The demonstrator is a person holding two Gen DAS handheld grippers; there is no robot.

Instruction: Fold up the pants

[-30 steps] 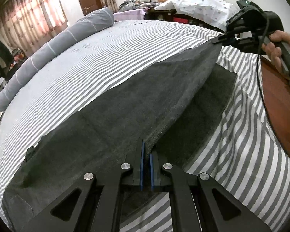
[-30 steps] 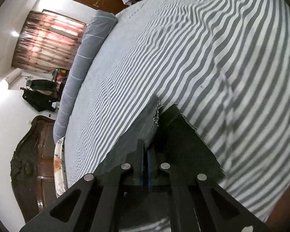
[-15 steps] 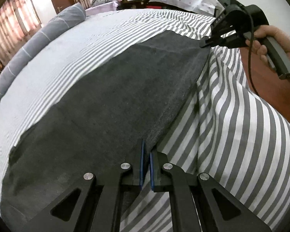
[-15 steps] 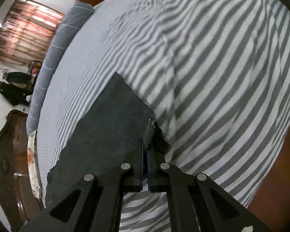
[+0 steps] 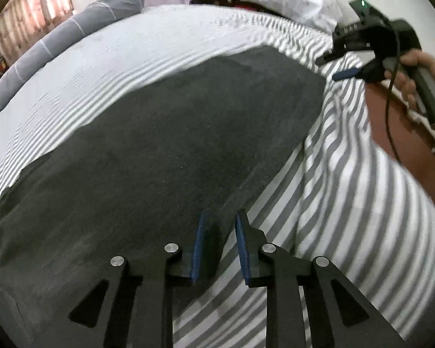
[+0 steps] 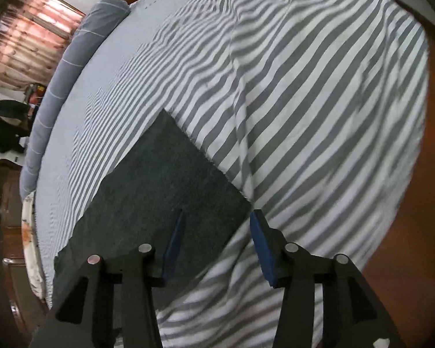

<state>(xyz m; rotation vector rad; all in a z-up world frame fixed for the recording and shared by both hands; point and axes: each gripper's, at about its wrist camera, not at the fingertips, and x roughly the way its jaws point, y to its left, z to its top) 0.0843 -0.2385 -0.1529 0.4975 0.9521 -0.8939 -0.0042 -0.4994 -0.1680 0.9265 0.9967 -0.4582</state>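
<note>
- One fold looks done: the pants (image 5: pixel 165 145) lie flat on the striped bed (image 5: pixel 348 203) as a single long dark strip, one leg stacked on the other as far as I can tell.
- Both of my tools have just been opening. The left tool (image 5: pixel 219 246) has its pads parted a little, sitting over the near long edge of the pants, with no cloth pinched between them.
- The right tool (image 6: pixel 214 240) is parted wider, straddling the near corner of the hem end. In the left view I can see it off the cloth, beside the far end of the strip, with nothing in it.
- So neither tool is holding anything right now, and the pants are just resting near the bed's edge.
- Still left, I'd guess: bring one end over to the other, maybe twice, to get a compact stack. None of that has started.
- The waist end on the left looks a bit rumpled, so it might want smoothing first.
</note>
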